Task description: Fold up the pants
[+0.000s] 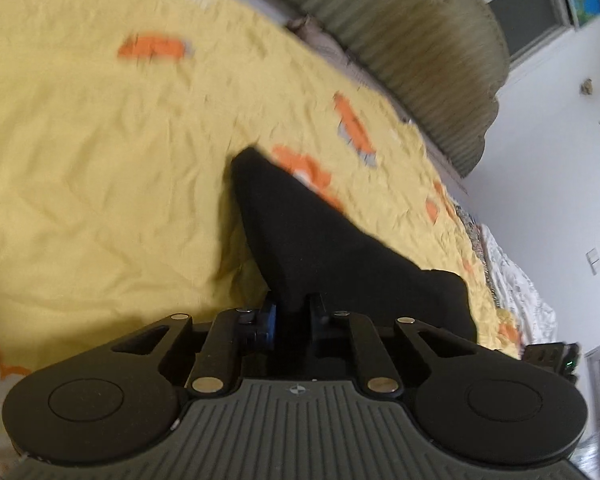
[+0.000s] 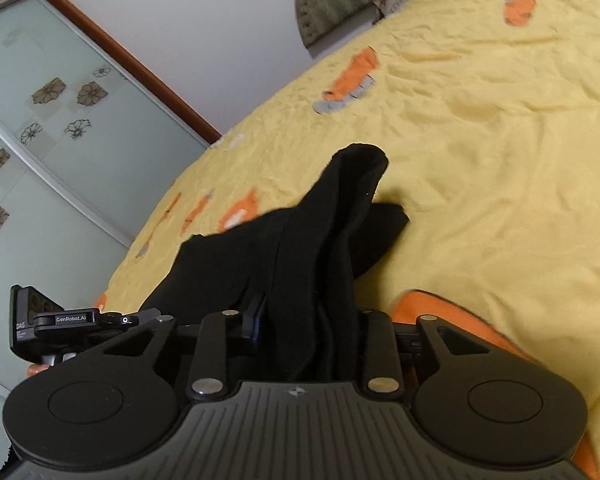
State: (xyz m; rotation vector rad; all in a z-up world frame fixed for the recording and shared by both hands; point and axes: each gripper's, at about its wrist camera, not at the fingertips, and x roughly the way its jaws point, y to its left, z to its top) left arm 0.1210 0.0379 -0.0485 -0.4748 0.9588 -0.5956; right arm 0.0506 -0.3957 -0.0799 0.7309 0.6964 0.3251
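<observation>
Yellow crinkled cotton, printed with orange and grey shapes, covers the bed [image 1: 100, 152] and fills most of both views; the sheet lies wrinkled all over; at its far edge a ribbed olive-green headboard cushion [image 1: 412, 52] stands against a pale wall [image 1: 548, 152], with a light switch on it; in the right wrist view a sliding door of frosted glass with flower motifs [image 2: 40, 128] in a brown wooden frame stands beyond the bed's edge. The black pants [image 1: 300, 232] lie bunched on the sheet, lifted at the near end; the left tongs [image 1: 294, 312] are pressed nearly together, pinching a fold of the black cloth, which rises from them to a point further up the bed; the right tongs [image 2: 308, 320] pinch a thicker gathered bundle of the same pants, folds hanging between the fingers and one leg end draped ahead on the yellow sheet; the left gripper's body shows at the left edge of the right wrist view.
</observation>
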